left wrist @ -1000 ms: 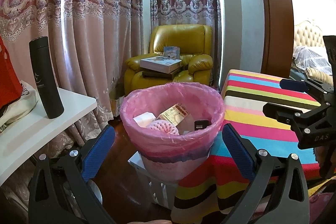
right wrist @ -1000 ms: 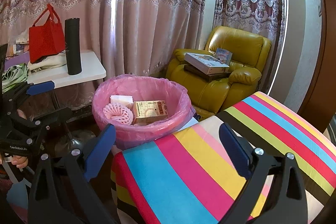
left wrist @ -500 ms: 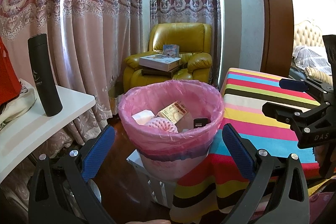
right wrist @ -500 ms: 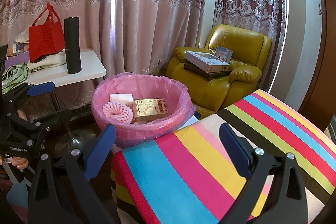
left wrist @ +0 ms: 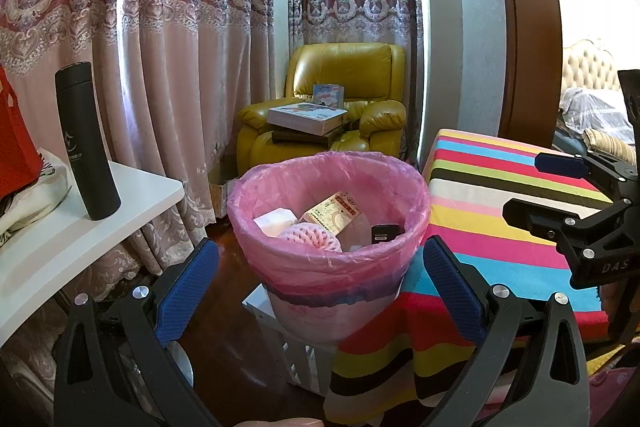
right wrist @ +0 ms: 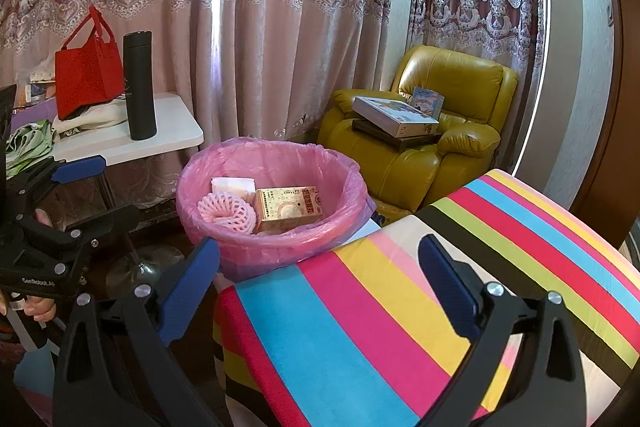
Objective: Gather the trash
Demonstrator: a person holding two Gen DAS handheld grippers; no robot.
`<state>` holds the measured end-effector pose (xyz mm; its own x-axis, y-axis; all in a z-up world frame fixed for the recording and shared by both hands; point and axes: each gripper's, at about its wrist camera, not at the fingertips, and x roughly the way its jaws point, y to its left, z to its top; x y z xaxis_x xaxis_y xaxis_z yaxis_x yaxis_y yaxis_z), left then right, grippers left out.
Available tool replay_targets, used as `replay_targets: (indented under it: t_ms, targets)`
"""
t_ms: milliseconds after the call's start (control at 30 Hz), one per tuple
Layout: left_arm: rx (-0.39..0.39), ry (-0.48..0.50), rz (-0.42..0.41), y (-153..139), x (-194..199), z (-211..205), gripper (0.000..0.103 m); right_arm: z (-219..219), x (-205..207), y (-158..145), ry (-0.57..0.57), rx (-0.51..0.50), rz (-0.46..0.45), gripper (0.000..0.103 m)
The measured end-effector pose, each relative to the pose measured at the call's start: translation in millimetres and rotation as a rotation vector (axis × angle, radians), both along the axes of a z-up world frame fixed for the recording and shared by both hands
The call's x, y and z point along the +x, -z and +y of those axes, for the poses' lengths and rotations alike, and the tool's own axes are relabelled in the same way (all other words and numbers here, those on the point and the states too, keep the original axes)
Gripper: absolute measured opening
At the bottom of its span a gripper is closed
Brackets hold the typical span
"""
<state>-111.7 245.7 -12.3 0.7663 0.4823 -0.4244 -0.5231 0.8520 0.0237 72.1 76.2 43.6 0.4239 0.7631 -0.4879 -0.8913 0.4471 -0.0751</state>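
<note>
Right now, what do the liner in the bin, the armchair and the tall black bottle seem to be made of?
The liner looks like thin pink plastic film: translucent, wrinkled, folded over the rim. The armchair seems to be glossy yellow leather or an imitation; it shows shiny highlights and padded creases, but which one I cannot tell. The black bottle has a matte, smooth finish, perhaps coated metal.
</note>
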Motion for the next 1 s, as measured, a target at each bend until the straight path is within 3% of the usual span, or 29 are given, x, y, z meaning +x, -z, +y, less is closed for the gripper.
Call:
replay_targets:
  t_ms: [1000]
  targets:
    - [-0.055,-0.021,0.03,5.7,5.1,8.9,0.096,-2.3,-7.9,5.5,0.005,0.007,0.008,0.097]
